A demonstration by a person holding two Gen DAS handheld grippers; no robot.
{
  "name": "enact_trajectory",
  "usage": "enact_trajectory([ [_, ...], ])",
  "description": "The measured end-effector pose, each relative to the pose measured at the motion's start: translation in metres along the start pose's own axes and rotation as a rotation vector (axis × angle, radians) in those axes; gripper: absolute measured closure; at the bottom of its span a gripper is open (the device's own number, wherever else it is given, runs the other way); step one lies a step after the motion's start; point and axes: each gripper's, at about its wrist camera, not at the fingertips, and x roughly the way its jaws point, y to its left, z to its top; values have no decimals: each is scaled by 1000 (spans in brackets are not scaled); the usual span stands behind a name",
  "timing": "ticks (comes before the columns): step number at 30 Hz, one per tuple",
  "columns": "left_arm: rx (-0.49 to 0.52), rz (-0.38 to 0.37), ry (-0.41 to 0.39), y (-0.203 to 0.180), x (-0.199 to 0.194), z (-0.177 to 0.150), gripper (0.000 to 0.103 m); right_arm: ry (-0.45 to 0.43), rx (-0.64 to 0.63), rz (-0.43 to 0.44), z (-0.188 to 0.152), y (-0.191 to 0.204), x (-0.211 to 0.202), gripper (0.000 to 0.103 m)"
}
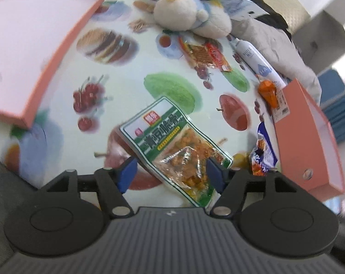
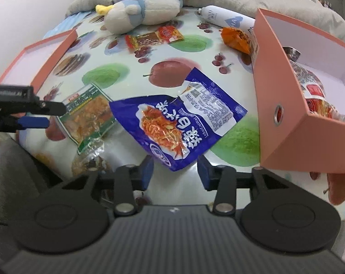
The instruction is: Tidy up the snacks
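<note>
My left hand-held gripper (image 1: 170, 173) is spread, its blue pads either side of the green packet (image 1: 172, 146), which lies flat on the worktop (image 1: 117, 96); I see no pad pressing on it. I judge the wide stance is meant to span the packet's width before a pinch.

My right hand-held gripper (image 2: 174, 171) is also spread, less widely, and straddles the near corner of the blue packet (image 2: 179, 118). That packet lies flat at 12 o'clock from the jaws, gripped by nothing.

The open pink box (image 2: 284, 105) stands at 2 o'clock in the right view, with packets already in it; I take it for the collecting place. The box lid (image 2: 35, 61) lies at 10 o'clock. A red packet (image 2: 154, 37) and an orange packet (image 2: 235, 37) remain loose beyond, near the plush toy (image 2: 140, 13).
</note>
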Motion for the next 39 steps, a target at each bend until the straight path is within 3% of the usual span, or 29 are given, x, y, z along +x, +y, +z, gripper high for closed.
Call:
enact_trajectory([
  [2, 60, 14, -11, -6, -2, 2, 28, -7, 31, 12, 2, -2, -3, 57],
  [6, 168, 13, -4, -21, 1, 6, 27, -42, 91, 22, 8, -6, -5, 42],
  [10, 254, 17, 7, -34, 11, 5, 26, -54, 154, 11, 13, -12, 5, 38],
  [11, 271, 8, 15, -37, 14, 5, 26, -56, 176, 7, 14, -14, 9, 35],
  [13, 327, -7, 20, -43, 18, 4, 26, -62, 223, 4, 17, -19, 15, 19],
  [14, 354, -9, 15, -46, 20, 2, 26, -60, 248, 4, 19, -21, 18, 18],
  [20, 463, -49, 26, -55, 27, 0, 19, -44, 371, 22, 25, -31, 37, 18],
  [27, 552, -22, 64, -64, 42, -11, 10, -22, 421, -60, 38, -34, 60, 18],
  [33, 630, -19, 48, -70, 45, -19, 10, 44, 355, -98, 44, -29, 84, 16],
  [36, 643, -26, 49, -72, 45, -20, 10, 36, 273, -117, 45, -22, 86, 17],
  [39, 671, -11, 57, -74, 48, -23, 10, 35, 229, -107, 44, -20, 88, 28],
])
